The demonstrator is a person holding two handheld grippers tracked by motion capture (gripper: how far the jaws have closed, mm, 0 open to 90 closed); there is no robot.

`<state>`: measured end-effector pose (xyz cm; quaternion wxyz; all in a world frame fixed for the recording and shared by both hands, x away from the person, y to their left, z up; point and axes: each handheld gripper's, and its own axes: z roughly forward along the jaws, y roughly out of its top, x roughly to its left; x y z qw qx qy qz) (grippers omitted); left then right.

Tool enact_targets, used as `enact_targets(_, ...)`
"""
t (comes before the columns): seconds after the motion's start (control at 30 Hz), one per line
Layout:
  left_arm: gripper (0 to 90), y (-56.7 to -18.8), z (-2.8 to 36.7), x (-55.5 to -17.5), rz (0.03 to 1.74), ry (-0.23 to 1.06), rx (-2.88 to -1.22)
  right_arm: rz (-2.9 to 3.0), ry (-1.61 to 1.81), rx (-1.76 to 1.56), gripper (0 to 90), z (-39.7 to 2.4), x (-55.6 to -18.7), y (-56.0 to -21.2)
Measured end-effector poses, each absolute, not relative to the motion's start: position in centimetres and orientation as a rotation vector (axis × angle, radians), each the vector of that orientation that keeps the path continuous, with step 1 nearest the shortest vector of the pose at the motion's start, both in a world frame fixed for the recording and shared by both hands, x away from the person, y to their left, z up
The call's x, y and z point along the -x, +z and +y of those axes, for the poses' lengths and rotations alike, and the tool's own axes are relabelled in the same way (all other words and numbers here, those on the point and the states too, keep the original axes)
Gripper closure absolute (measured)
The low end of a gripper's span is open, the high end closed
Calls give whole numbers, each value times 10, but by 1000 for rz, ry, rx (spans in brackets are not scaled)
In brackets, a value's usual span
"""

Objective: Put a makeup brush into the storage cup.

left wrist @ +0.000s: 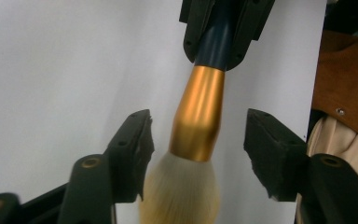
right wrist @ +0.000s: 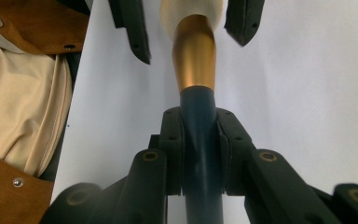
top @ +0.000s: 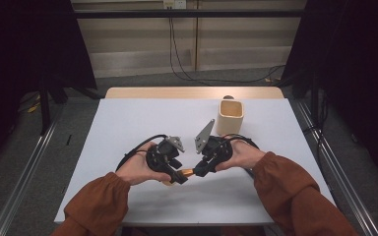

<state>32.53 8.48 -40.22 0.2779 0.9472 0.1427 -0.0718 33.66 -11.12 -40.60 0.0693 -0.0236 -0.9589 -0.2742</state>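
Because the left gripper (left wrist: 198,140) has its jaws standing apart, w/ free space on both sides of the make-up brush with dark blue handle, gold metal collar and cream bristles (left wrist: 199,116), this brush hangs now on one grip alone. The pads of the left gripper do not touch it; the gold collar and the top of the bristles sit between them, approx. in the middle.

Moving to the right, the right gripper (right wrist: 199,140) is clamped tight on the dark blue handle, just behind the gold collar, and the brush points away from it toward the left gripper.

What could go wrong, in my judgement:
- The handle is round and smooth, so it could turn or slide in the right pads if the hand tilts, and the heavy bristle end would then sink down.
- If the left gripper pulls away at an angle, one pad could catch the bristles and drag the brush out of line.
- The tall cream-coloured square holder (top: 231,117) stands near, behind the right hand (top: 241,156) on the white table (top: 128,123); a fast swing of the brush could knock it over, esp. if it is light.
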Motion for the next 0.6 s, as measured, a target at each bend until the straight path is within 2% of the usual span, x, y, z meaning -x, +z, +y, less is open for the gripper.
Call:
enact_targets(0.17,317,-403,92,-326,446,-171,-2479,-2892,-842,93,754,-116,-338,-406)
enact_targets(0.2,278,-402,94,-326,443,-138,-2484,-2890,-845,119,754,-120,-338,-407)
enact_targets(0.3,260,-403,99,-324,468,-137,-2455,-2887,-857,140,754,-123,-338,-408)
enact_targets(0.33,212,-403,101,-324,466,-117,-2461,-2886,-871,155,754,-126,-338,-408)
enact_targets(0.6,90,-406,115,-322,539,-63,-2402,-2888,-921,221,754,-139,-338,-406)
